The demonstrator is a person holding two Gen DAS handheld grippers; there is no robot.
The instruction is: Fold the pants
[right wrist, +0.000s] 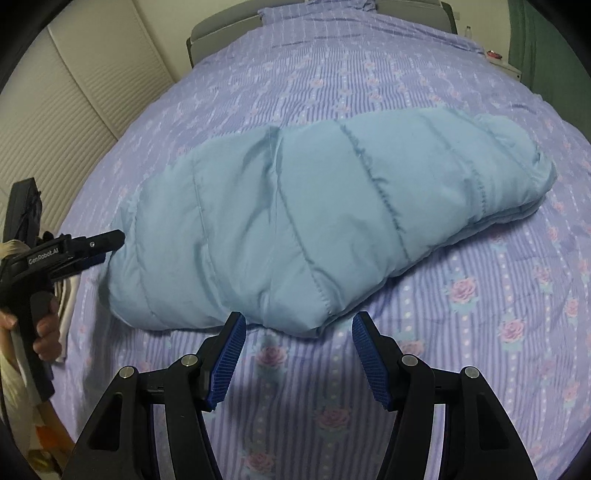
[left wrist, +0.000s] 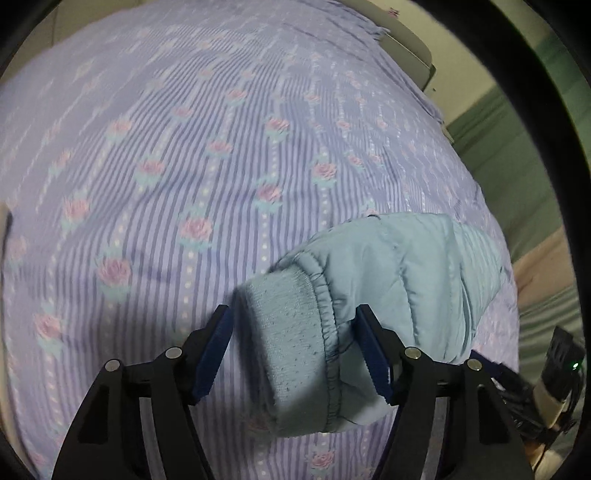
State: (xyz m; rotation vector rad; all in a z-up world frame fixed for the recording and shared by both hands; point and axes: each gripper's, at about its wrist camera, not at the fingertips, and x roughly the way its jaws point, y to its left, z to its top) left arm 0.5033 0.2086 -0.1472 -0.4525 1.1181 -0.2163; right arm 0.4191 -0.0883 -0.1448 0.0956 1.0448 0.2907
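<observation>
Light blue quilted pants (right wrist: pixel 325 206) lie folded lengthwise across a purple flowered bed sheet (right wrist: pixel 480 332). In the left wrist view a ribbed ankle cuff (left wrist: pixel 291 343) lies between the spread jaws of my left gripper (left wrist: pixel 295 350), which is open around it. The left gripper also shows in the right wrist view (right wrist: pixel 99 245) at the pants' left end. My right gripper (right wrist: pixel 297 354) is open and empty, just in front of the pants' near edge.
The bed fills both views. A grey headboard (right wrist: pixel 221 29) stands at the far end, with white slatted wardrobe doors (right wrist: pixel 55 122) on the left. A bedside stand (right wrist: pixel 506 64) with small items is at the far right. A green curtain (left wrist: pixel 517 155) hangs beside the bed.
</observation>
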